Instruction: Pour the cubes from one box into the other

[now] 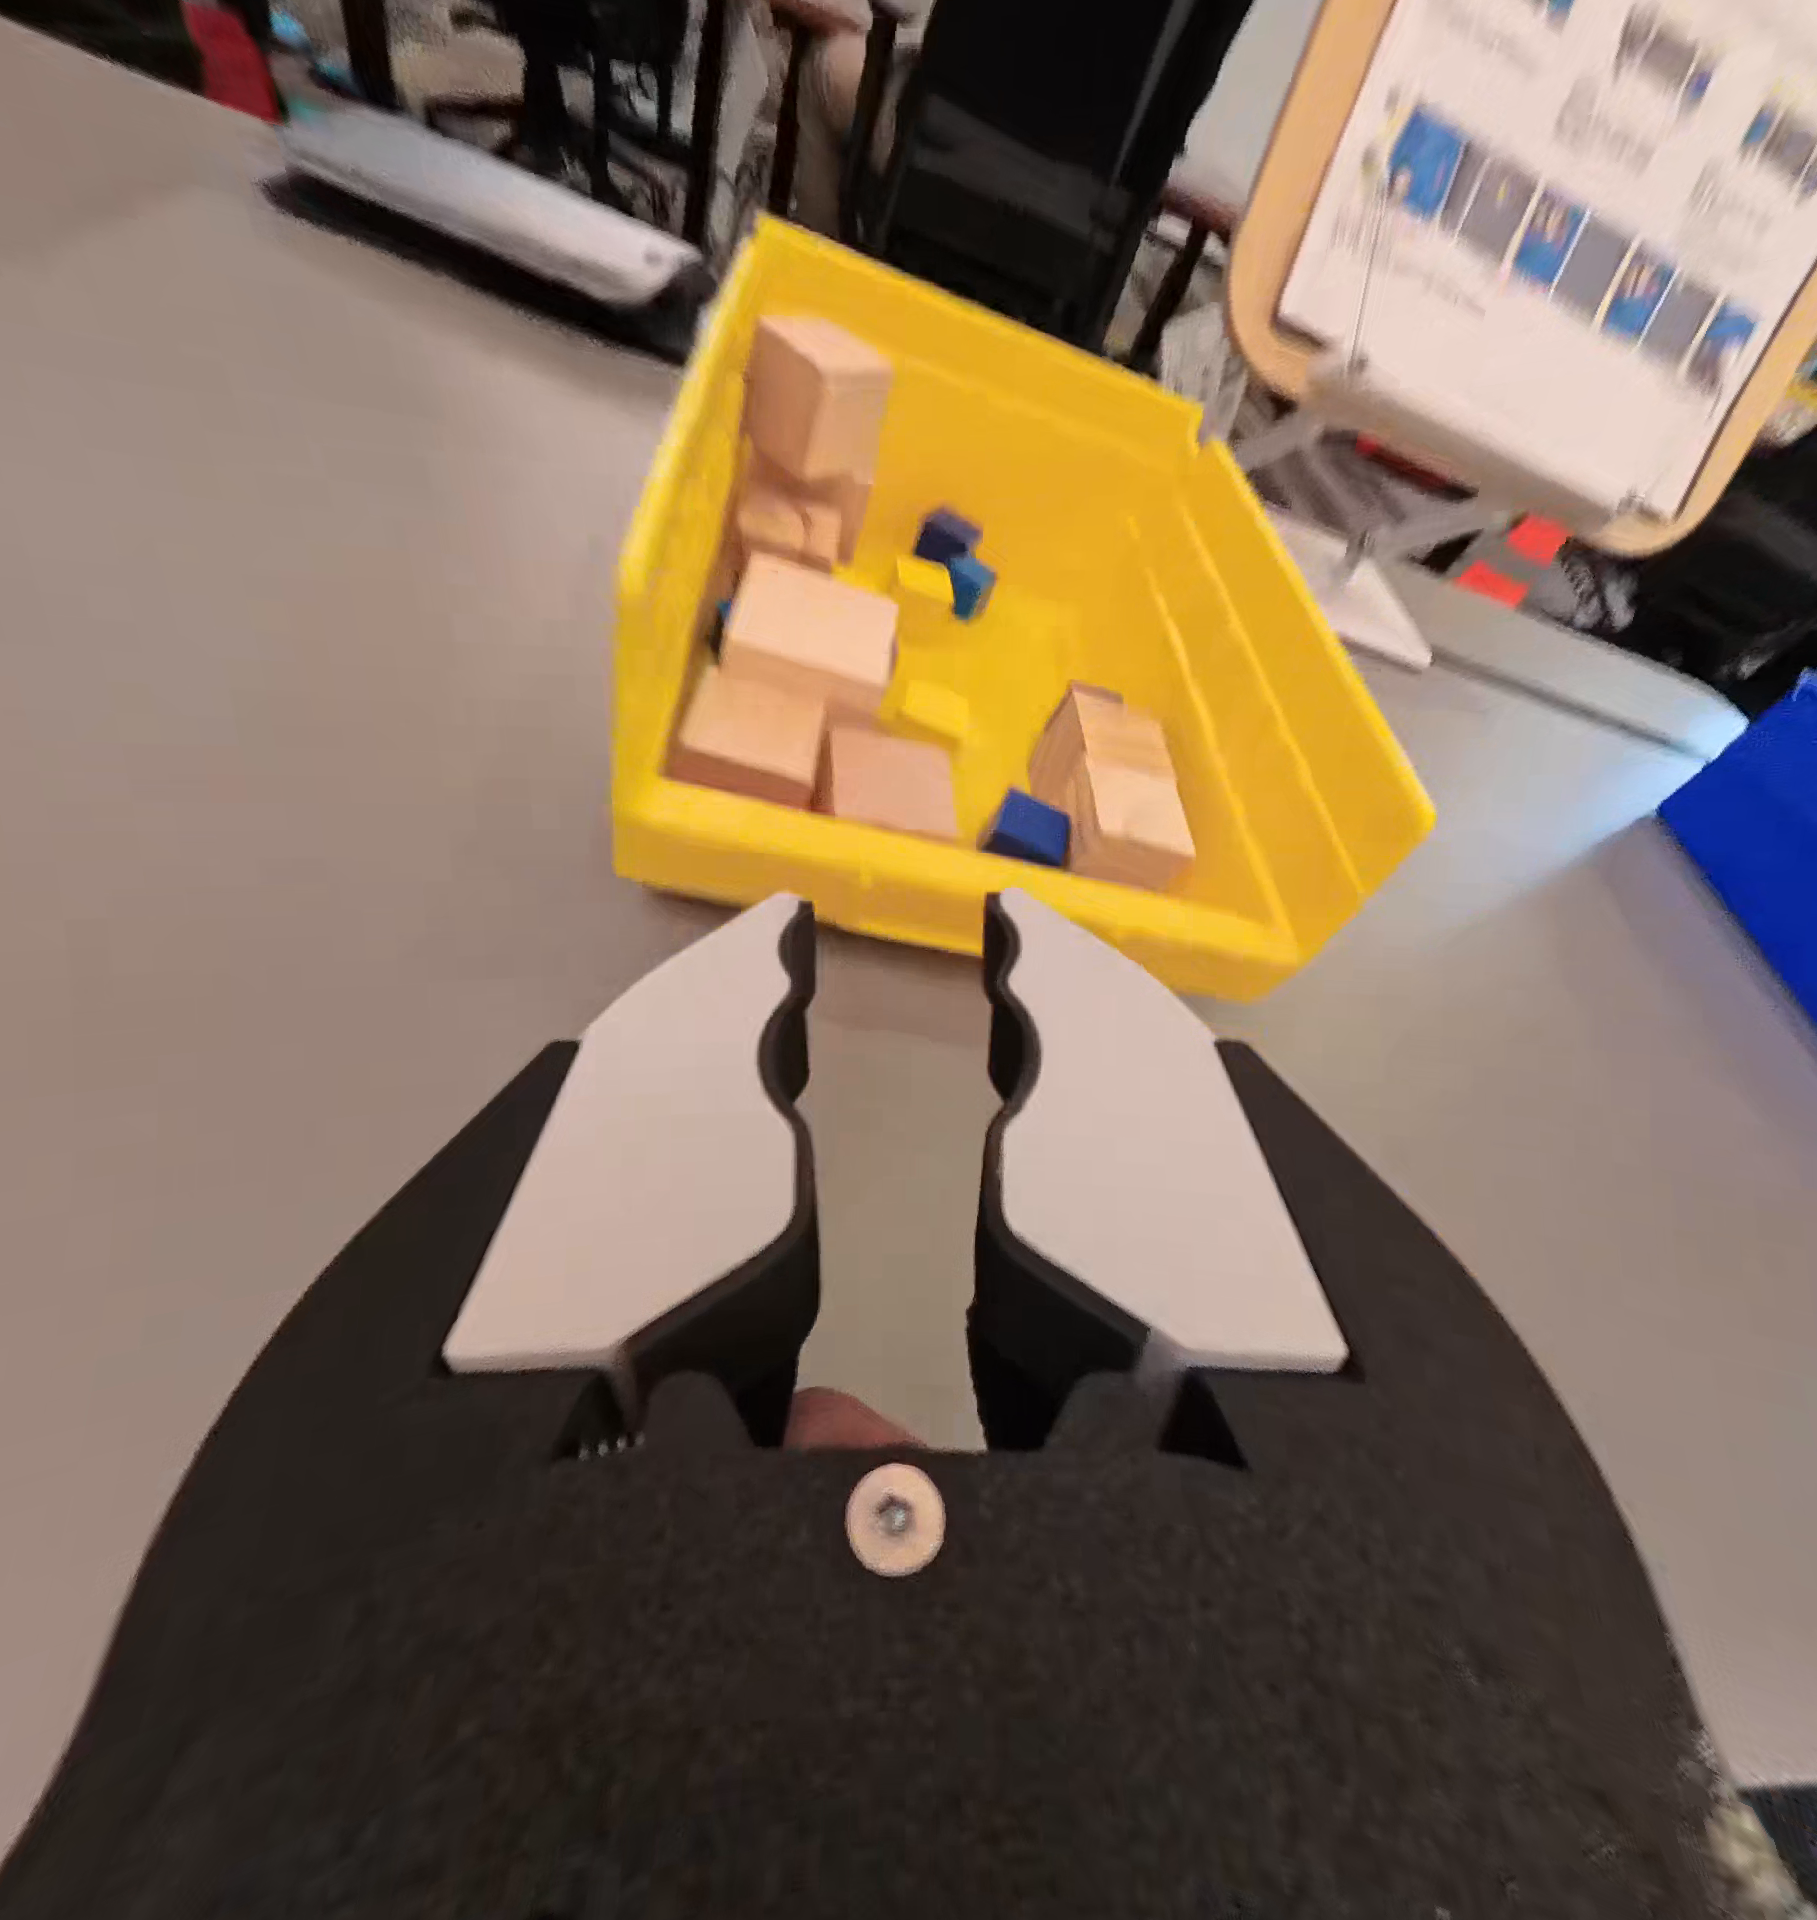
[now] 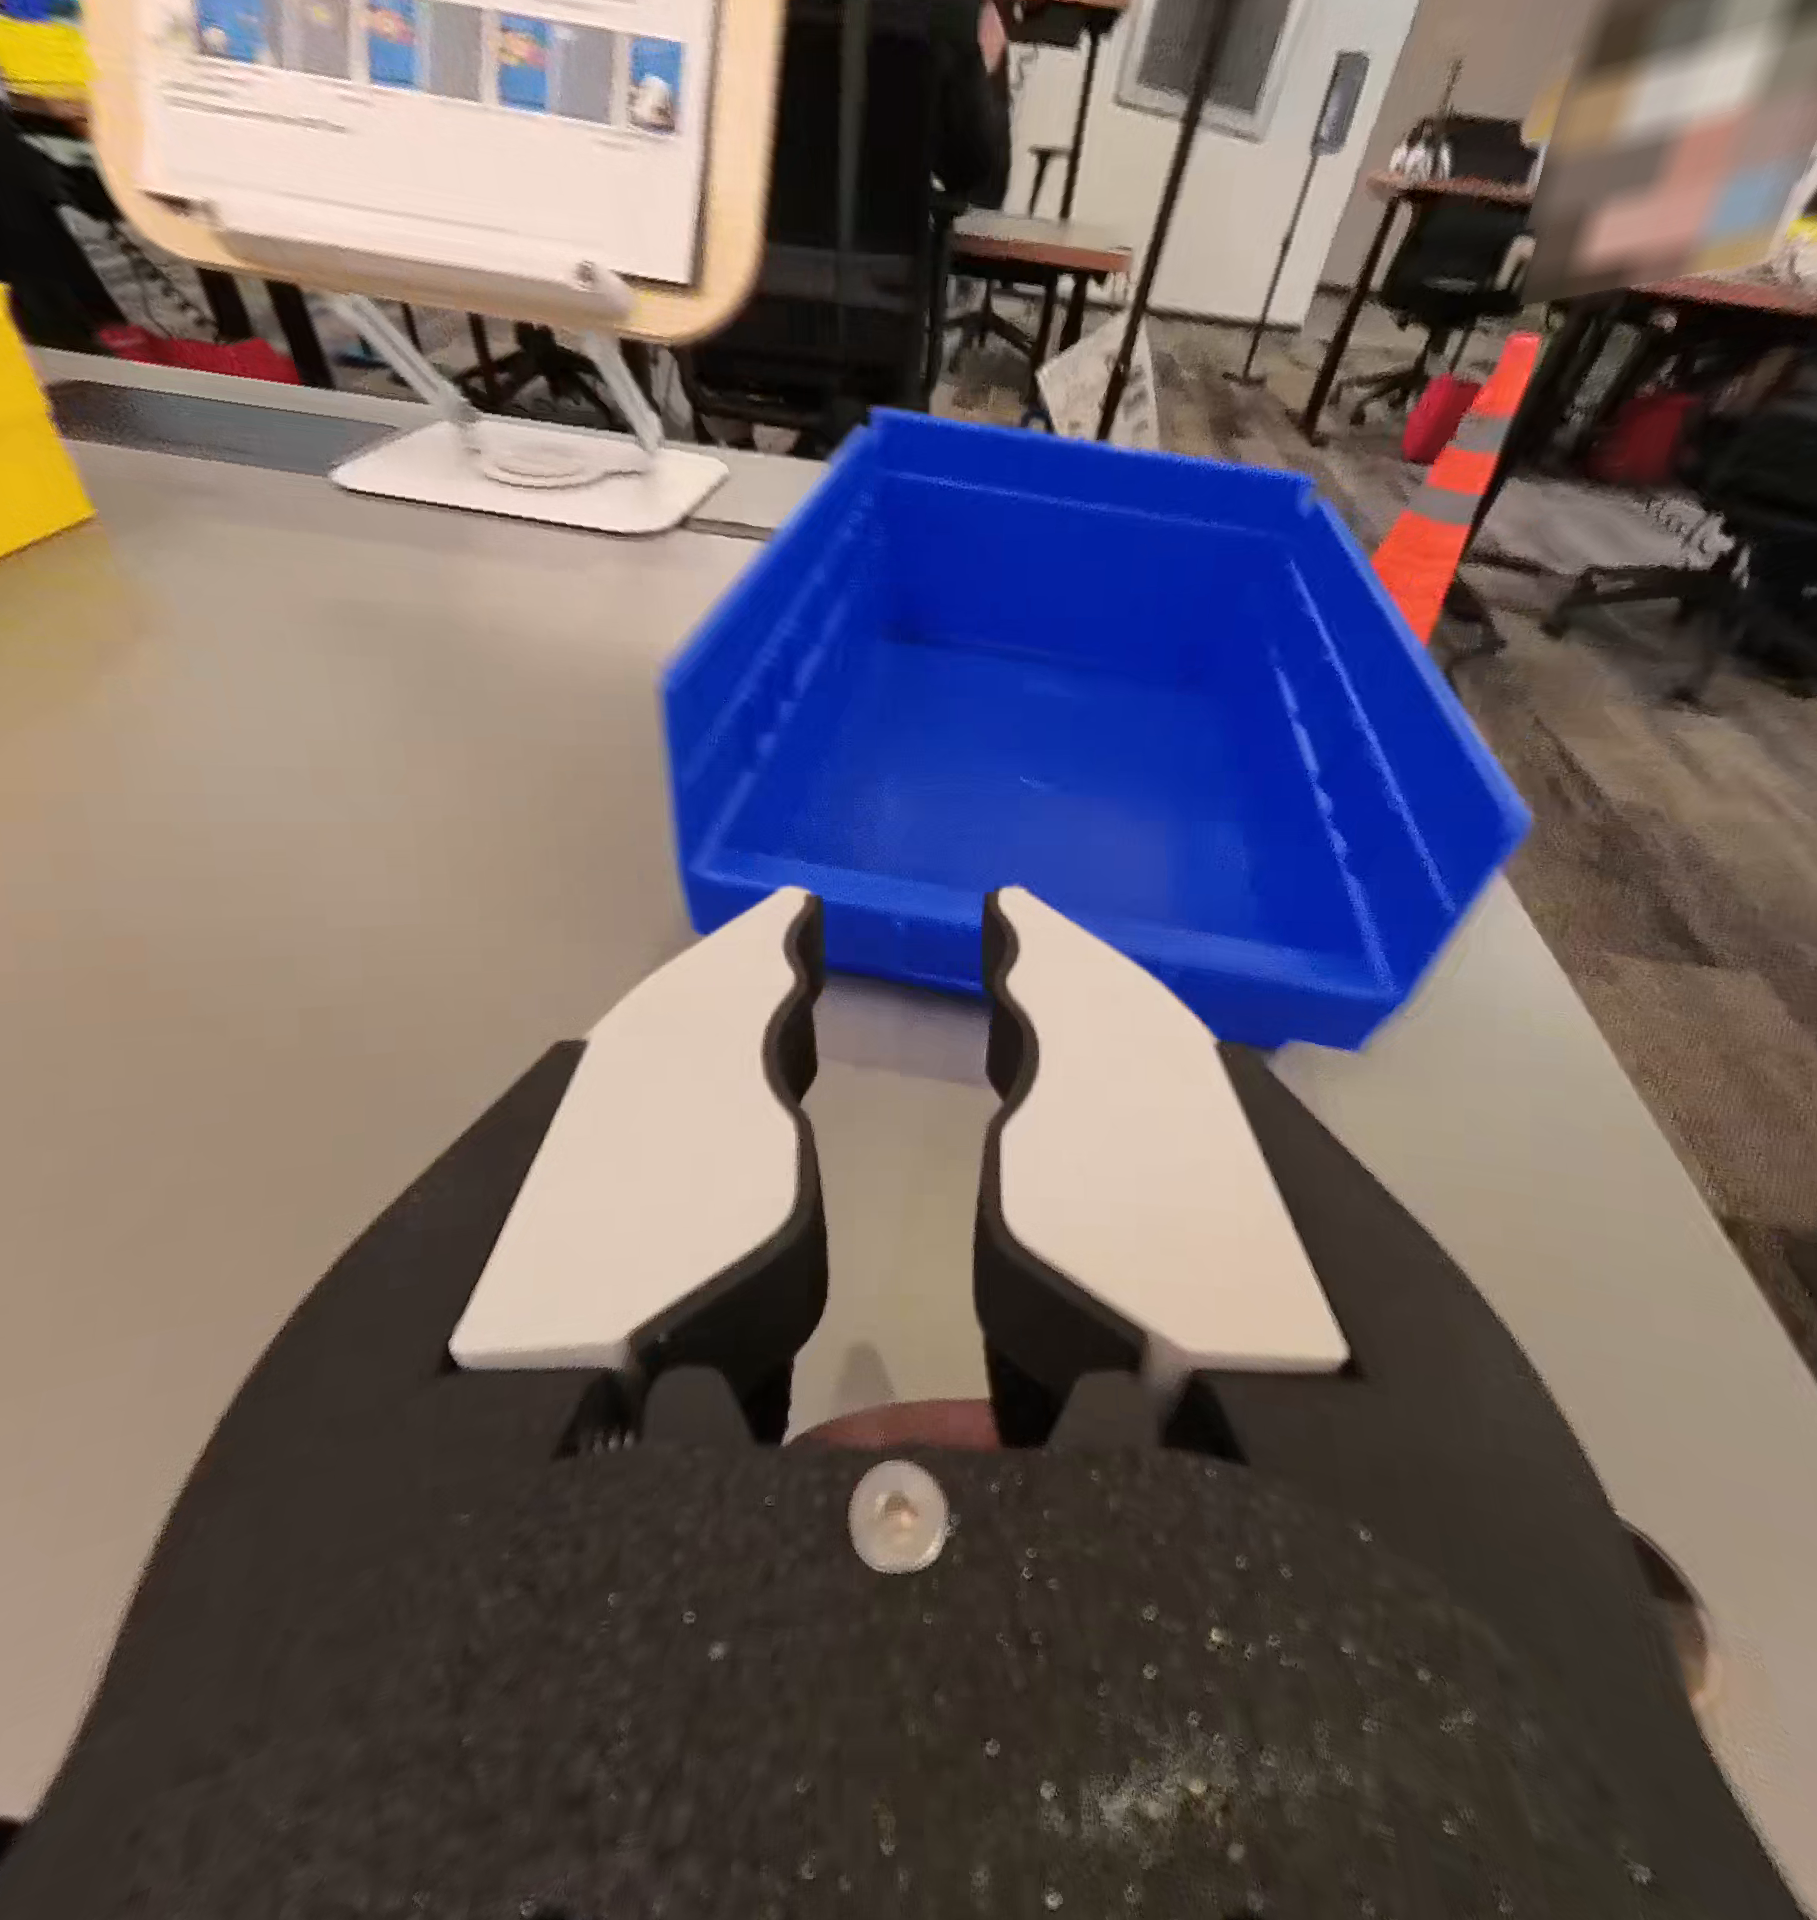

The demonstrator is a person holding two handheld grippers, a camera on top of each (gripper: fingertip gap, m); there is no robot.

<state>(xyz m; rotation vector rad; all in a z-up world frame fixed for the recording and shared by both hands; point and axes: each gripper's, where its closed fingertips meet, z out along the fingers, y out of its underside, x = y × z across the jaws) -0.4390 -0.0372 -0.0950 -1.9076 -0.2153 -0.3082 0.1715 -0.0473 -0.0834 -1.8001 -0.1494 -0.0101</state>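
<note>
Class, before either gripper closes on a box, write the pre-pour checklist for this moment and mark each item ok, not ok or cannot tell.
1. Cubes all inside the yellow box: ok.
2. Blue box holds nothing and stands upright on the table: ok.
3. Left gripper open, lined up with the yellow box's near wall: ok.
4. Right gripper open, facing the blue box's near wall: ok.
5. Either gripper already touching its box: cannot tell.
6. Boxes close enough for pouring: cannot tell; each view shows only a corner of the other box.

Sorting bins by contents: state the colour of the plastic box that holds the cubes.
Yellow: the yellow plastic box holding the cubes, clearest in the left wrist view.
</note>
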